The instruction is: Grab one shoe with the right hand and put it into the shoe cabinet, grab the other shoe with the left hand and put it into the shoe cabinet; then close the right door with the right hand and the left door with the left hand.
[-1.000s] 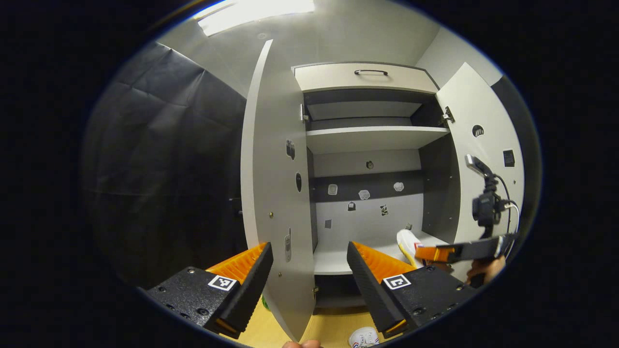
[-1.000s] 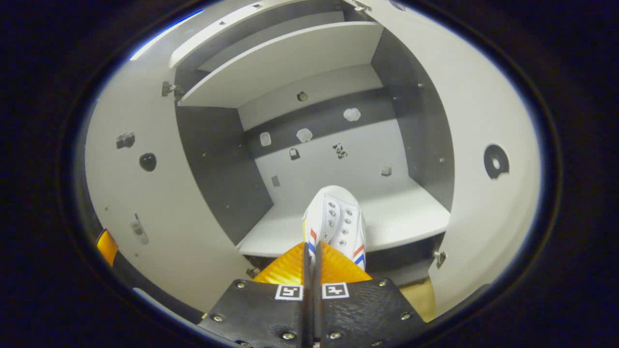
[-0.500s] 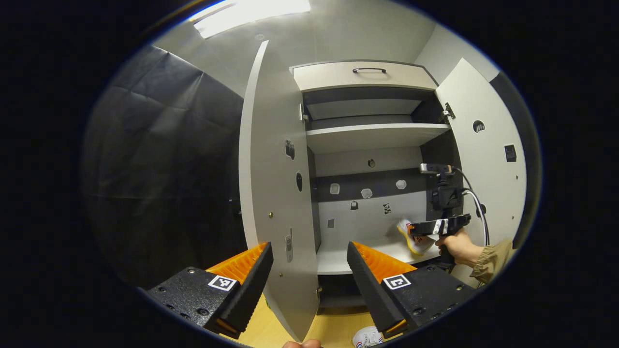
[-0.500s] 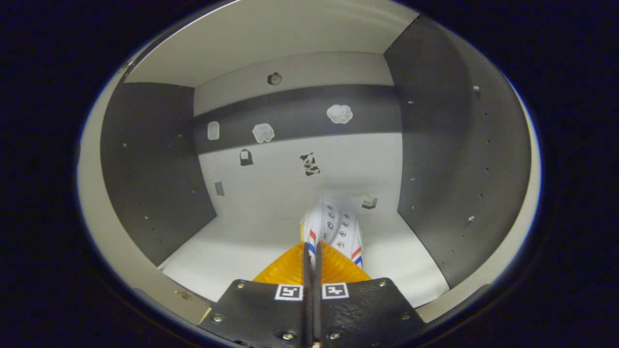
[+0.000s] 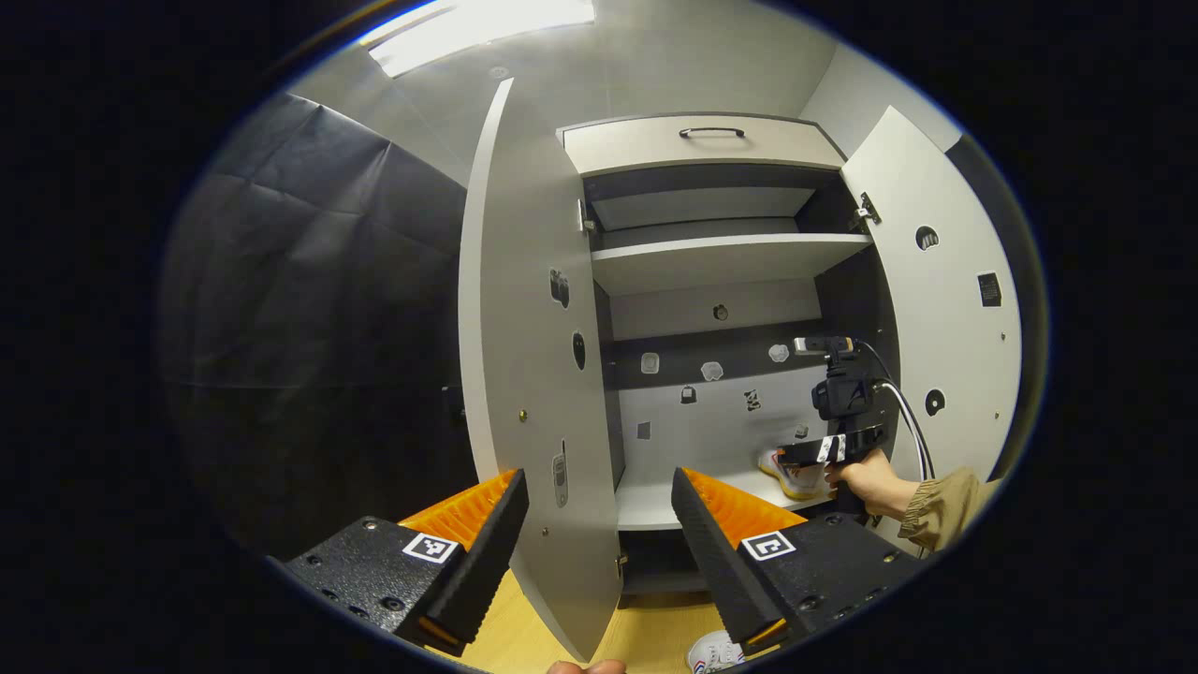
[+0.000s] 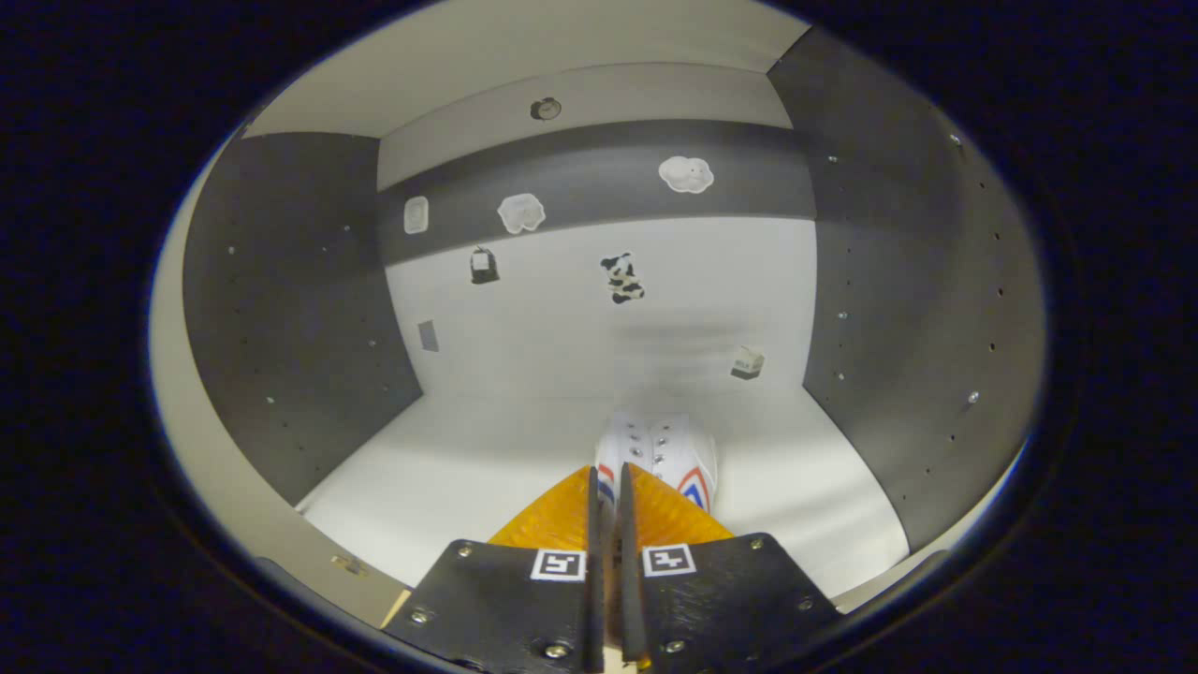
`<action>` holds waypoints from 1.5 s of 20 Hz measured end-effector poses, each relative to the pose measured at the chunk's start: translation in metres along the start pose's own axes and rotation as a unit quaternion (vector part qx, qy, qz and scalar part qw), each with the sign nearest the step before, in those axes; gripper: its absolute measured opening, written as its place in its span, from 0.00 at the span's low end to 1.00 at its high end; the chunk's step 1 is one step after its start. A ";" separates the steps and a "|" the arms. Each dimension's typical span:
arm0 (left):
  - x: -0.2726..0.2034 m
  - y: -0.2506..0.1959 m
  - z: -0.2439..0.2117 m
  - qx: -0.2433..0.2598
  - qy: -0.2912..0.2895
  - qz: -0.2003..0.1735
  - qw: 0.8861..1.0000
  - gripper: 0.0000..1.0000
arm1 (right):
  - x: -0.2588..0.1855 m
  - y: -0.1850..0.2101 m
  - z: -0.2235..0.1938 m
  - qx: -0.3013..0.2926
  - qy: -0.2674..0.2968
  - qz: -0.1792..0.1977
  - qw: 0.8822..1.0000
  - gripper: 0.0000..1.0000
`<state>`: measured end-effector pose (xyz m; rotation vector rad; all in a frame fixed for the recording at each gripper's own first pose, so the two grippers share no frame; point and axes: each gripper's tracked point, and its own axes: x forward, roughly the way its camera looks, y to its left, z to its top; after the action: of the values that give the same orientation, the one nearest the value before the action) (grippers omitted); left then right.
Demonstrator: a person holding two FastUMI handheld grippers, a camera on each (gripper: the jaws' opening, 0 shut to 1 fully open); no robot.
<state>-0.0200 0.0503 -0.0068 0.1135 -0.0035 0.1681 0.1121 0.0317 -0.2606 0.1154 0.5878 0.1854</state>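
My right gripper (image 6: 608,479) is deep inside the shoe cabinet, its jaws almost together on the rim of a white shoe (image 6: 666,451) with red and blue stripes. The shoe sits low over the white bottom shelf (image 6: 449,468), toe toward the back wall. From the left gripper view, the same shoe (image 5: 784,473) lies on the shelf (image 5: 655,501) at the right side, with the right gripper (image 5: 816,451) and the hand (image 5: 870,479) holding it. My left gripper (image 5: 599,491) hangs open and empty before the left door (image 5: 529,374). The other white shoe (image 5: 709,652) lies on the floor below.
Both cabinet doors stand open; the right door (image 5: 945,309) swings out beside the person's sleeve (image 5: 945,505). An upper shelf (image 5: 721,262) and a drawer with a handle (image 5: 711,133) sit above. Small stickers (image 6: 622,278) dot the back wall. The wooden floor (image 5: 646,637) lies below.
The right gripper carried the shoe from the cabinet's front into its interior and lowered it toward the shelf. Its jaws have parted very slightly. The left gripper barely moved.
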 end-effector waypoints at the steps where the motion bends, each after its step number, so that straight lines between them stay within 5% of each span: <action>1: 0.000 0.000 -0.001 -0.002 0.001 -0.001 1.000 0.94 | -0.008 -0.002 0.009 0.000 -0.014 -0.002 1.000 0.08; 10: -0.005 -0.047 -0.043 -0.023 0.049 -0.075 0.996 0.94 | -0.146 0.002 0.078 -0.001 -0.115 0.009 0.993 0.08; 17: -0.006 -0.093 -0.145 -0.040 0.169 -0.149 0.973 0.95 | -0.254 0.013 0.083 -0.014 -0.149 0.016 0.989 0.07; 23: -0.020 -0.114 -0.268 -0.036 0.310 -0.183 0.932 0.96 | -0.310 0.017 0.082 -0.012 -0.166 0.012 0.986 0.08; 30: -0.062 -0.125 -0.392 -0.043 0.461 -0.207 0.862 0.96 | -0.348 -0.004 0.081 -0.009 -0.180 -0.031 0.983 0.08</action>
<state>-0.0624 -0.0385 -0.4111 -0.0663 0.9710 -0.2235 -0.1262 -0.0487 -0.0063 0.1100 0.2279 0.1060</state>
